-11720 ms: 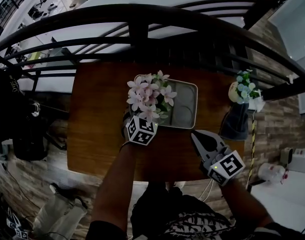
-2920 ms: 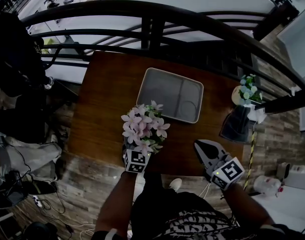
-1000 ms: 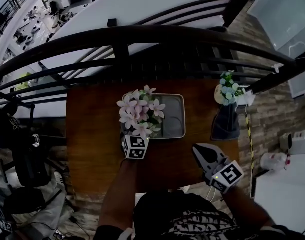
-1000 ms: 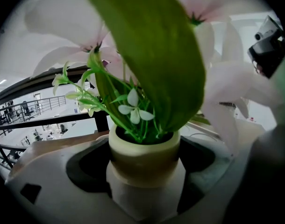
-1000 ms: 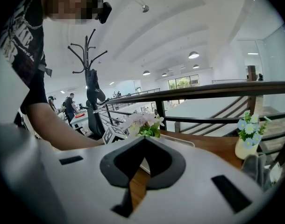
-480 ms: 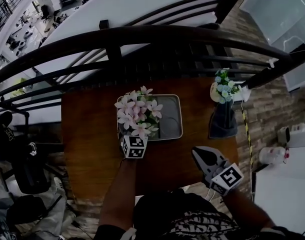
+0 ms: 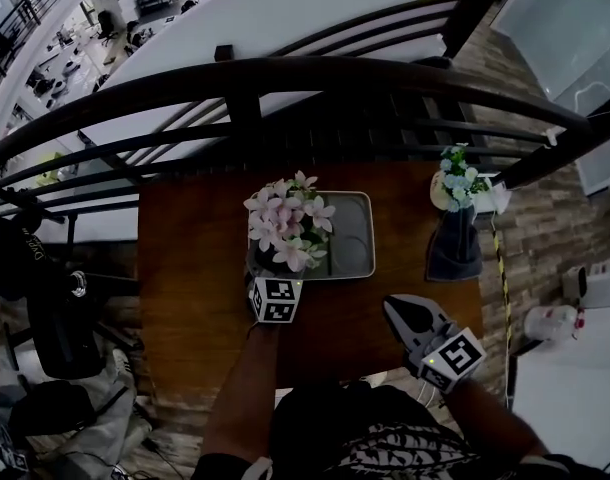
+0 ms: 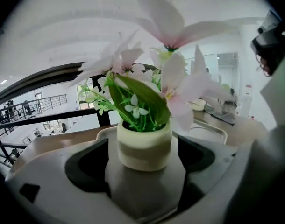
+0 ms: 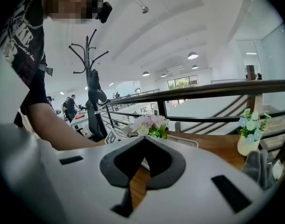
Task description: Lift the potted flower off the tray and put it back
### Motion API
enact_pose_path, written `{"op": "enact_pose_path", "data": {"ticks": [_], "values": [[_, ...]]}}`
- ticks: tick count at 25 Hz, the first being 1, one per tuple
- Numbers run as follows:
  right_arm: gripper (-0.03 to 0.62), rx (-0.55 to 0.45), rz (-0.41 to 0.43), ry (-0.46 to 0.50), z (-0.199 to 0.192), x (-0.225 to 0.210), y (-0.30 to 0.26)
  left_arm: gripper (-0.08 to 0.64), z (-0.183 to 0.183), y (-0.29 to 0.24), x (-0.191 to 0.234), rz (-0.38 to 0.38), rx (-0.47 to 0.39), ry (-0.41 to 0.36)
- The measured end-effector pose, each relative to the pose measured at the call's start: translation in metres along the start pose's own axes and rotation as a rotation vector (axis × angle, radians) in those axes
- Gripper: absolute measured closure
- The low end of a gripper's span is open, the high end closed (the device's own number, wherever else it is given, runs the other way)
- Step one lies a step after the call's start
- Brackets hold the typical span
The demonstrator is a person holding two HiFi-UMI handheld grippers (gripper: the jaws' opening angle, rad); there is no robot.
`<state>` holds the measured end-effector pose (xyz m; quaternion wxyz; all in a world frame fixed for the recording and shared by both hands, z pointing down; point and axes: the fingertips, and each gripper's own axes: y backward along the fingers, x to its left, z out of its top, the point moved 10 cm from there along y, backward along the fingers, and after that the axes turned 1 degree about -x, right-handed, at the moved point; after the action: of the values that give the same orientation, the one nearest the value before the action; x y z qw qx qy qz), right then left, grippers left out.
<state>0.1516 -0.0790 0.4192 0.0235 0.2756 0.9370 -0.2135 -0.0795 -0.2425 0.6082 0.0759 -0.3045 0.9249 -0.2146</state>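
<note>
The wooden counter [image 7: 195, 268] carries everything. The metal tray [image 7: 353, 243] lies at its middle, toward the far side. The potted flower [image 7: 287, 230] stands at the tray's left end, inside the rim as far as I can judge. I cannot tell whether its base bears fully on the tray floor. My left gripper [image 7: 272, 276] reaches in from the near side. Its fingers [image 8: 89, 164] are spread wide and set against either side of the pot's wall, which I read as a grip on the pot. My right gripper [image 7: 395, 310] hangs over the counter's near right part, fingers closed on nothing, well apart from the tray.

I judge the step in hand to be setting down and letting go. To do it well, I make sure the pot is upright and flat before I open. I then spread the fingers evenly so neither drags it sideways. I back straight out toward the near edge, rising just enough to clear the tray's rim and the overhanging petals.
</note>
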Motion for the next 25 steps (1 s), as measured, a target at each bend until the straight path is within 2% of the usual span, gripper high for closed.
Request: {"op": "enact_pose_path", "data": {"ticks": [5, 11, 12, 15, 16, 19, 22, 25], "values": [[0.603, -0.032, 0.038, 0.020, -0.001, 0.003, -0.004, 0.110, -0.009, 0.028, -0.002, 0.034, -0.010, 0.003], [0.603, -0.069, 0.068, 0.021, 0.002, 0.002, 0.007, 0.116, -0.007, 0.081, -0.016, 0.084, -0.060, 0.051], [0.603, -0.079, 0.077, 0.020, 0.001, 0.002, 0.010, 0.152, -0.001, 0.093, -0.018, 0.095, -0.070, 0.058], [0.603, -0.106, 0.110, 0.020, 0.000, 0.001, 0.023, 0.421, 0.017, 0.129, -0.030, 0.130, -0.121, 0.074], [0.603, -0.115, 0.118, 0.022, 0.000, 0.001, 0.030, 0.454, 0.024, 0.140, -0.036, 0.137, -0.145, 0.079], [0.603, -0.138, 0.139, 0.033, -0.003, 0.000, 0.055, 0.535, 0.048, 0.174, -0.062, 0.149, -0.219, 0.127], [0.603, -0.161, 0.167, 0.054, -0.004, -0.001, 0.085, 0.551, 0.071, 0.208, -0.098, 0.141, -0.294, 0.203], [0.603, -0.187, 0.189, 0.069, -0.005, -0.002, 0.118, 0.552, 0.085, 0.233, -0.139, 0.126, -0.327, 0.224]]}}
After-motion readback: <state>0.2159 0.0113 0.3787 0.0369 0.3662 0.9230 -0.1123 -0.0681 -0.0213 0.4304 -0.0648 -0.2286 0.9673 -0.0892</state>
